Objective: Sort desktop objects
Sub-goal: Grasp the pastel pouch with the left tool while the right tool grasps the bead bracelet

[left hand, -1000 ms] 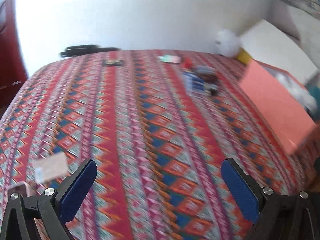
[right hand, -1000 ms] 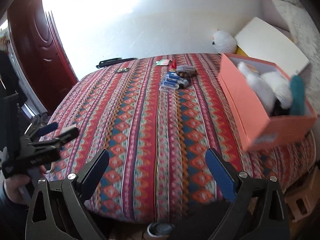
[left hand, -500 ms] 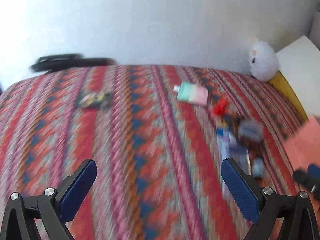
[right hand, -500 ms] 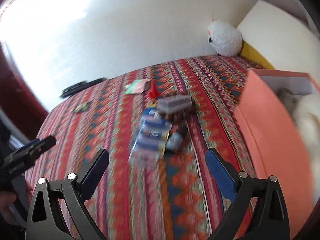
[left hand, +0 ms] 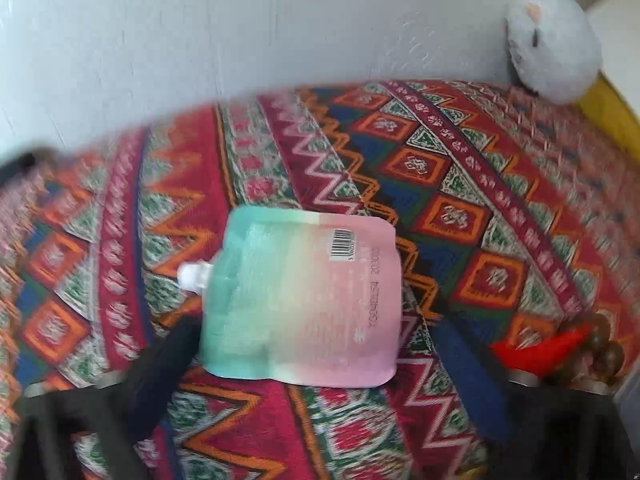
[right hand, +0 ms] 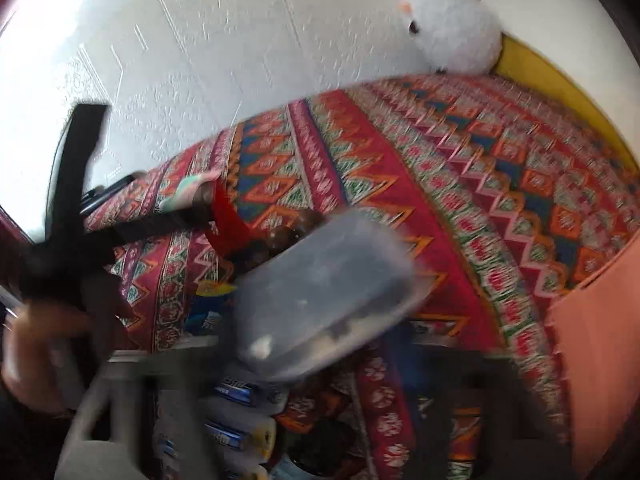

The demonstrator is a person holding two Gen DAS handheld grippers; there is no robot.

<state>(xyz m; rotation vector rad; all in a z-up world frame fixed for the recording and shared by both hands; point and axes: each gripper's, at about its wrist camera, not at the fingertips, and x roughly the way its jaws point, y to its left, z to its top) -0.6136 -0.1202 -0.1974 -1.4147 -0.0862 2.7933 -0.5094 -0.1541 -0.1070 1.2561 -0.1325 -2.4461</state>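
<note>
- Blue-padded fingers of the left gripper (left hand: 304, 364) sit wide apart in the lower part of the left wrist view, one each side of the pastel pouch (left hand: 304, 300), and I can't say for sure whether the pads touch it.
- That pouch lies flat on the patterned cloth (left hand: 440, 184), centre of frame. It's mint green on its left half and fades to pink on the right. The white spout (left hand: 195, 276) sticks out toward frame left, so the long axis runs roughly left-right. The barcode sits at its upper right corner.
- A red bit (left hand: 540, 350) and some brown beads (left hand: 606, 352) sit at the right edge, just beside the right finger.
- A white plush toy (left hand: 554, 36) is up top right against the wall.
- In the right wrist view the right gripper (right hand: 320, 380) is really blurry, so I honestly can't tell how open it is. A grey translucent box (right hand: 324, 296) fills the middle, tilted with its long side running lower left to upper right. I can't tell if it's gripped or just in front.
- Batteries (right hand: 240, 432) lie under it at bottom centre.
- An orange box (right hand: 600, 352) is at the right edge.
- A hand (right hand: 36, 356) shows at lower left.
</note>
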